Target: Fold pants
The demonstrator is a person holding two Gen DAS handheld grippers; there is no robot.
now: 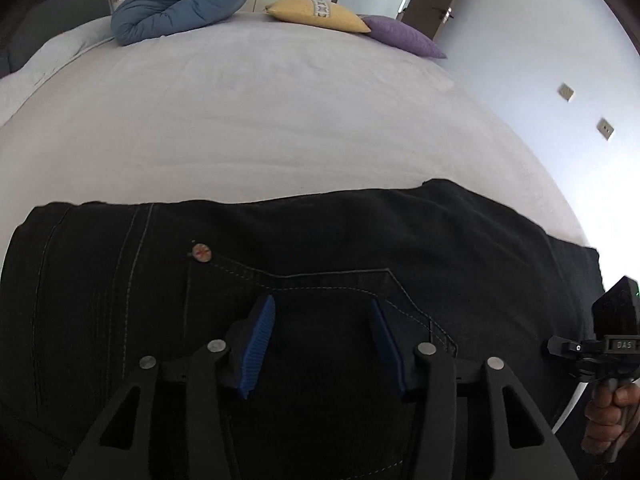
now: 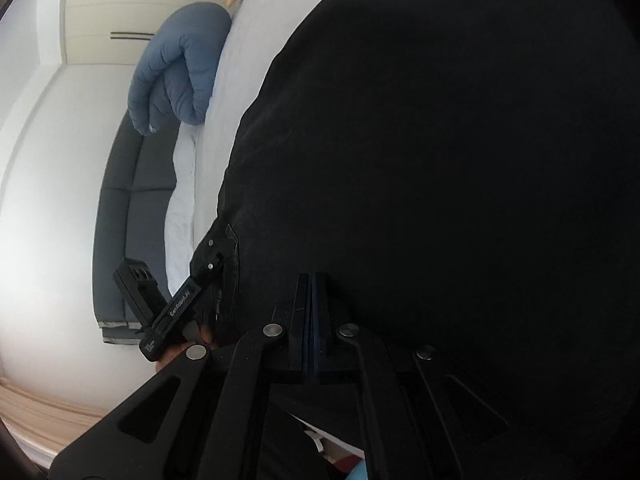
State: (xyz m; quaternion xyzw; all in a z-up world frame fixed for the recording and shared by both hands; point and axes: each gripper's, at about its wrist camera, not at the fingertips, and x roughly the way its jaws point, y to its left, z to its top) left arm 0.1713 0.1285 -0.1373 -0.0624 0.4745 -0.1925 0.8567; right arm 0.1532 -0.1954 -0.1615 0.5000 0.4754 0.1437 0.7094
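Black pants (image 1: pixel 320 232) lie lengthwise left-to-right across bed (image 1: pixel 260 120).

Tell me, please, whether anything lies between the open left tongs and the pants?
Nothing visible does. The left tongs hang open right over the black pants, with only dark denim between the blue pads. The bed beyond the pants is bare up to the pillows and duvet at its far end.

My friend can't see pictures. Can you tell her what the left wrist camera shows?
The left gripper hangs open over black pants spread on a pale bed, its blue pads either side of a stitched pocket. At the far end lie a blue duvet, a yellow pillow and a purple pillow.
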